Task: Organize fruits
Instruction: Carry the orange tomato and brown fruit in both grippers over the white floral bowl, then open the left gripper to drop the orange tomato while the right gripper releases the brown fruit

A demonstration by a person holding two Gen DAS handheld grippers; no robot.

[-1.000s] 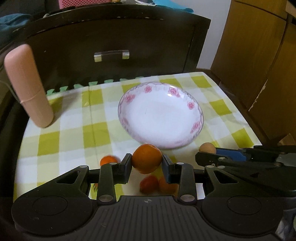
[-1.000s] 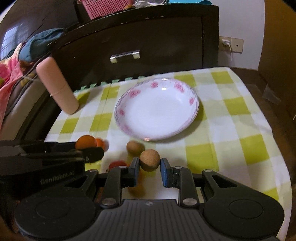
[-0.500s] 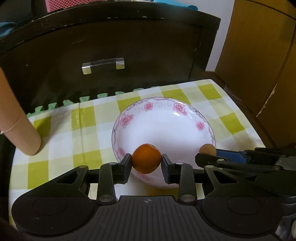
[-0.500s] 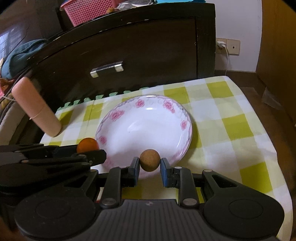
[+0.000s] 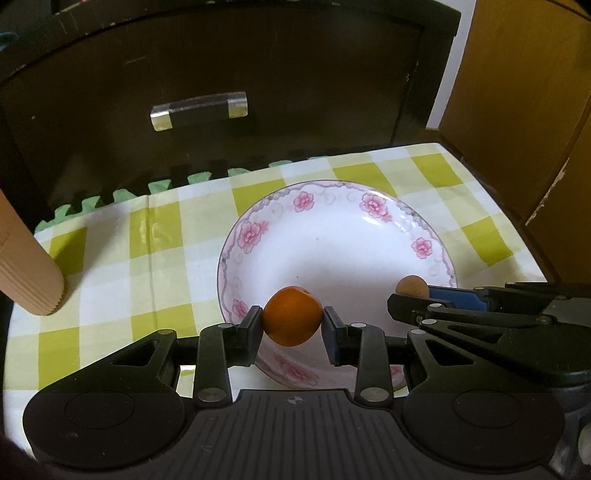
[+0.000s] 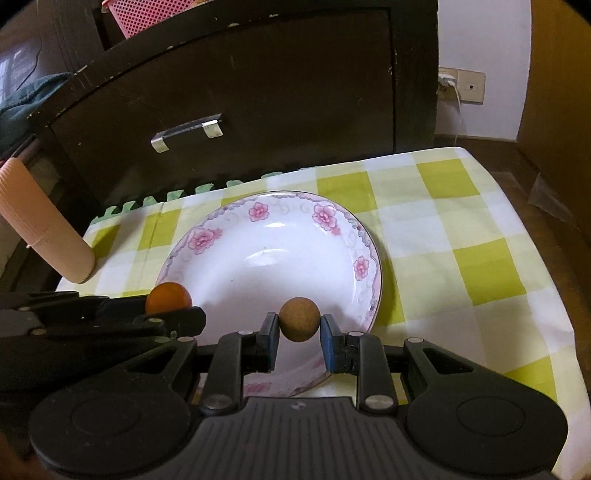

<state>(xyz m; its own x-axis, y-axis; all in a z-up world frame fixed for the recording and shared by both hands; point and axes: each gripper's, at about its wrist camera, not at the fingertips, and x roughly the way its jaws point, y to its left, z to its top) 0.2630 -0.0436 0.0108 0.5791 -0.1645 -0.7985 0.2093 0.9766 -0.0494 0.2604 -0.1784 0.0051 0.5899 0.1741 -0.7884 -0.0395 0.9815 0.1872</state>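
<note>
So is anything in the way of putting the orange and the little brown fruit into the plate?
Nothing visible. The orange in the left gripper and the brown fruit in the right gripper both hang over the plate, whose bowl holds nothing.

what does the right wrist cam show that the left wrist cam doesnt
Only the right wrist view shows the pink basket on the cabinet and the wall socket. Only the left wrist view shows the wooden cupboard at right. Both show the flowered plate, the left gripper shut on the orange, and the right gripper shut on the brown fruit.
</note>
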